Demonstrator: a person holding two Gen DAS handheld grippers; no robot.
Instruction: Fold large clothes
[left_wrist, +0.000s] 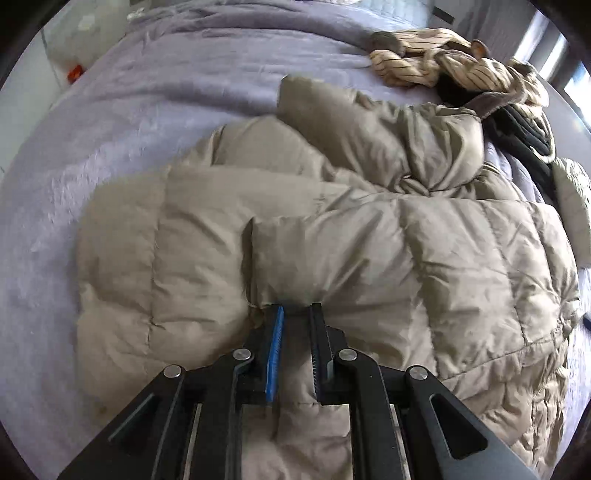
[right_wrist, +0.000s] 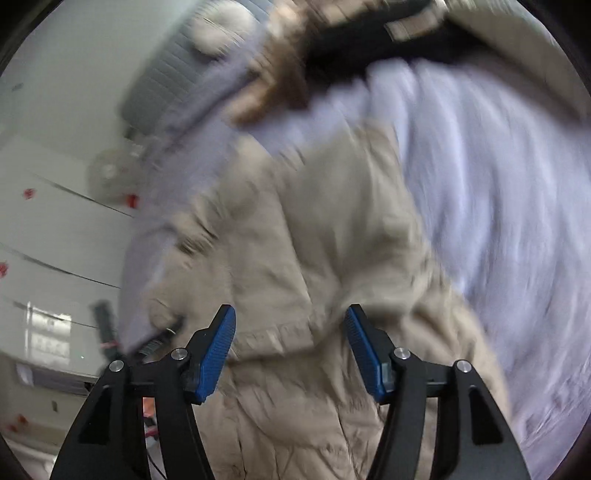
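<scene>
I see the beige quilted puffer coat (left_wrist: 332, 229) spread across the lavender plush bedspread (left_wrist: 122, 122), partly doubled over on itself, which I judge is a fold in progress. My left gripper (left_wrist: 297, 314) has its jaws drawn narrow, pinching a puckered edge of the coat's padded panel, probably to carry or pin that flap. My right gripper (right_wrist: 290, 325) hangs over the same coat (right_wrist: 314, 240) in a motion-blurred view, jaws wide apart and gripping nothing. A cream striped garment (left_wrist: 436, 62) lies crumpled beyond, near the bedspread's far edge.
</scene>
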